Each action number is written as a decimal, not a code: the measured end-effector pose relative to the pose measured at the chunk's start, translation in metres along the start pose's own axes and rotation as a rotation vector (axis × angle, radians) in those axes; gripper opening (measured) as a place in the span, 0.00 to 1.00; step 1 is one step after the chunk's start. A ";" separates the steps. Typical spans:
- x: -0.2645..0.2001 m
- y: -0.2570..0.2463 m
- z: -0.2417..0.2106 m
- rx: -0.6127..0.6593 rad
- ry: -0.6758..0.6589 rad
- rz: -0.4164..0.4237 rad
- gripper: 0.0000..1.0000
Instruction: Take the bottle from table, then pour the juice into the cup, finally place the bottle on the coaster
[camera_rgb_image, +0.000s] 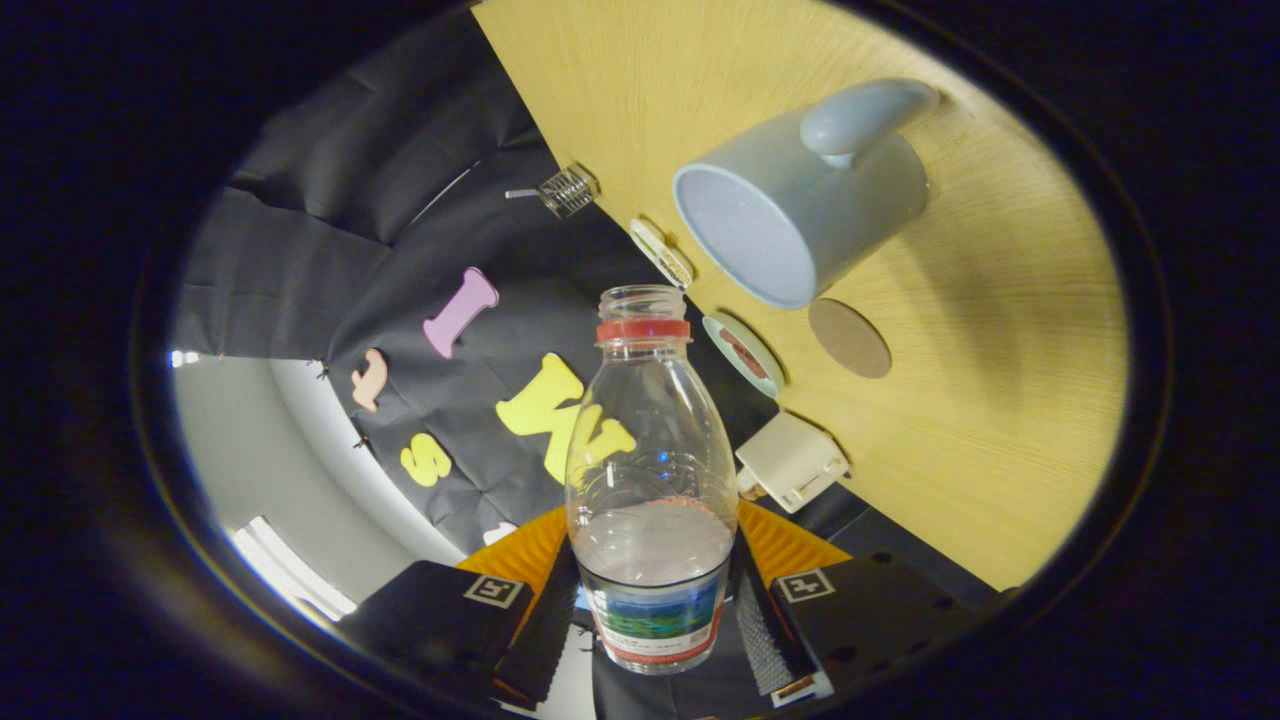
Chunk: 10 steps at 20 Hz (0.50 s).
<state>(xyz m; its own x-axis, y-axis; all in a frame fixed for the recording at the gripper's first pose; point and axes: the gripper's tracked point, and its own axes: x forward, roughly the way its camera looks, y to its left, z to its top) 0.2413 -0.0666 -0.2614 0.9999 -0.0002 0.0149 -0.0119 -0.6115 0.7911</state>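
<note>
While the gripper (655, 610) is pinching the clear plastic bottle with the red neck ring and the printed label band (651, 490) between its two black fingers (545, 625), the whole view is rolling sideways, so the pale wooden table (1000, 420) is showing tilted beyond the bottle. Both fingers are pressing on the lower body of the bottle, at the label band, one on each side. The bottle is sitting uncapped, with its open mouth pointing forward toward the light blue ceramic cup with a rounded handle (800, 200), which is standing on the table just beyond the mouth. A small amount of pale liquid is resting in the lower part of the bottle, near the fingers. A round brown coaster (849, 338) is lying on the table just beside the cup. By judgement, the bottle is handling as a light load, since it is nearly empty; its thin walls are probably yielding under pressure, and the smooth plastic is likely slippery. The labelled lower band is therefore serving as the sound place to grip, because the wall is straightest there. The pour appears to be in progress or close to beginning; whether liquid is leaving the mouth cannot be told.
</note>
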 end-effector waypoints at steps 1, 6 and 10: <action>0.000 -0.001 -0.001 -0.001 0.004 -0.006 0.77; -0.001 -0.006 -0.003 0.012 0.017 -0.013 0.77; -0.008 -0.007 -0.008 -0.013 0.019 -0.019 0.77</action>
<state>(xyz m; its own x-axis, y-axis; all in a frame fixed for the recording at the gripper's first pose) 0.2336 -0.0558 -0.2625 0.9996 0.0268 0.0113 0.0071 -0.6006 0.7995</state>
